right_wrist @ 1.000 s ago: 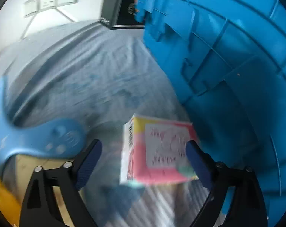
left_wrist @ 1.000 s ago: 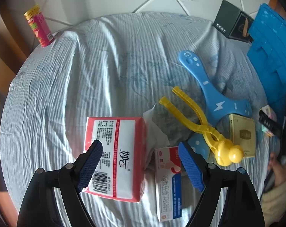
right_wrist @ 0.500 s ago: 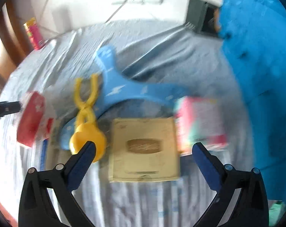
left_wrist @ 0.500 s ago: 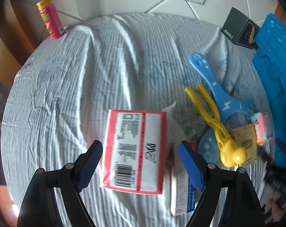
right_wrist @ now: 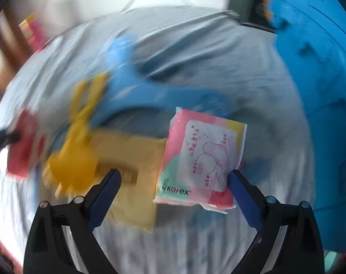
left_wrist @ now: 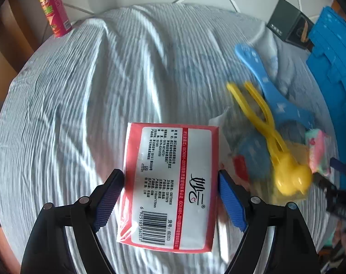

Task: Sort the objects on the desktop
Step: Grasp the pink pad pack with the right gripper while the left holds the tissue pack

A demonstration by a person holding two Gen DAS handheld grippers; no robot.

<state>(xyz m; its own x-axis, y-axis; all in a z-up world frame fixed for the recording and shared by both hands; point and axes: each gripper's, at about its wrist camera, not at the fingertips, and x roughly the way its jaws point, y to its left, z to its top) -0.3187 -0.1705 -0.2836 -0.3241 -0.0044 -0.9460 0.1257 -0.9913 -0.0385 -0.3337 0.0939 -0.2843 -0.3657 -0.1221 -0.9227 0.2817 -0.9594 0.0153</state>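
My left gripper is open and straddles a red and white tissue pack lying on the striped cloth; the pads stand at its two long sides. My right gripper is open. A pink Kotex pack lies between its fingers, against the right pad, with a wide gap to the left pad. The same pink pack shows in the left wrist view. A yellow clip toy, a blue slingshot-shaped toy and a gold box lie between the two packs.
A blue crate stands at the right, close to the pink pack. A black box sits at the back right. A red snack can stands at the back left. A red and white medicine box lies beside the tissue pack.
My left gripper has moved forward over the tissue pack, which now sits between its pads. My right gripper has swung right, bringing the pink pack between its fingers.
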